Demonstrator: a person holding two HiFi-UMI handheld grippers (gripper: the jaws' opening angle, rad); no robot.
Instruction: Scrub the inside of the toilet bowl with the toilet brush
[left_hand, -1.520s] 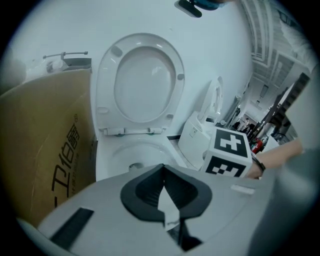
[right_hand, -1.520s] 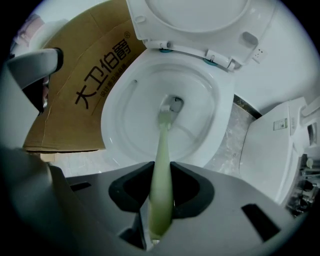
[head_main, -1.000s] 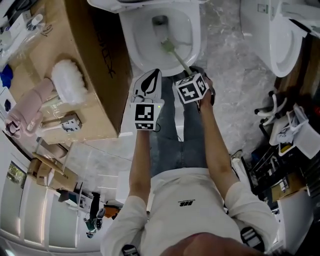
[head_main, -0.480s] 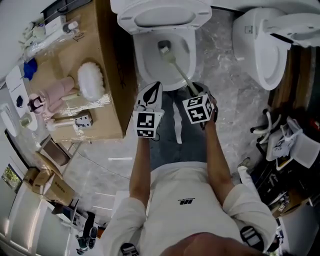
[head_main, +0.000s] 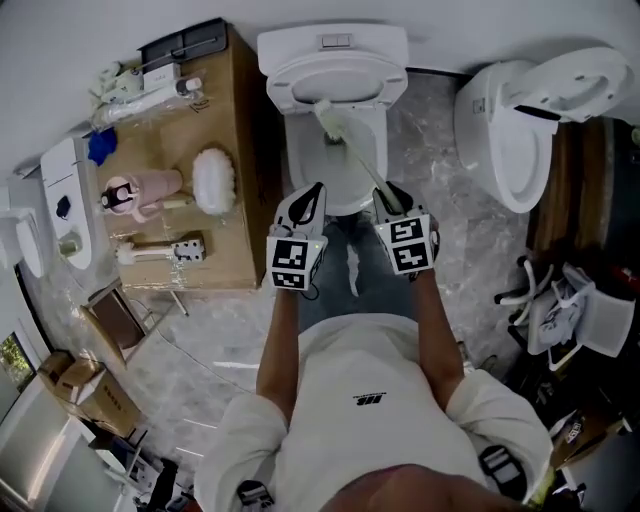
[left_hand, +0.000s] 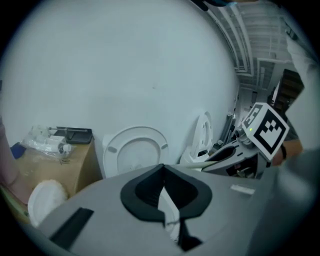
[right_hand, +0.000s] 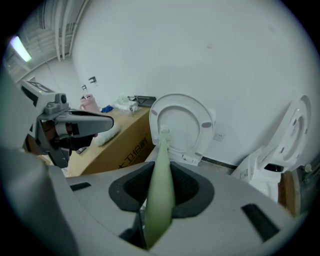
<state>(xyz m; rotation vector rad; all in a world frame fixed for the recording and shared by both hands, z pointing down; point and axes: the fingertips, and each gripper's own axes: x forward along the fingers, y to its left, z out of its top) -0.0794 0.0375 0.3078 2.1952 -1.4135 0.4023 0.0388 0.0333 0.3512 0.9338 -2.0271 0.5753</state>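
The white toilet (head_main: 300, 150) stands at top centre, its seat and lid (head_main: 333, 70) raised. My right gripper (head_main: 388, 196) is shut on the pale green handle of the toilet brush (head_main: 358, 152). The handle runs up and left, and the brush head (head_main: 325, 110) is at the back of the bowl, in front of the raised seat. In the right gripper view the handle (right_hand: 161, 190) passes between the jaws and its head (right_hand: 165, 131) shows against the seat (right_hand: 192, 122). My left gripper (head_main: 312, 192) is held beside it, at the bowl's front rim, shut and empty (left_hand: 162, 169).
A cardboard box (head_main: 235, 150) stands tight against the toilet's left side, with a white fluffy duster (head_main: 212, 178) and a pink object (head_main: 135, 192) on top. A second toilet (head_main: 510, 120) is at the right, with clutter (head_main: 560, 300) below it. The person's legs are in front of the bowl.
The brush head has gone from the drain at the bowl's bottom up to the back of the bowl. Both grippers have drawn back a little, and the head view has shifted to show more wall.
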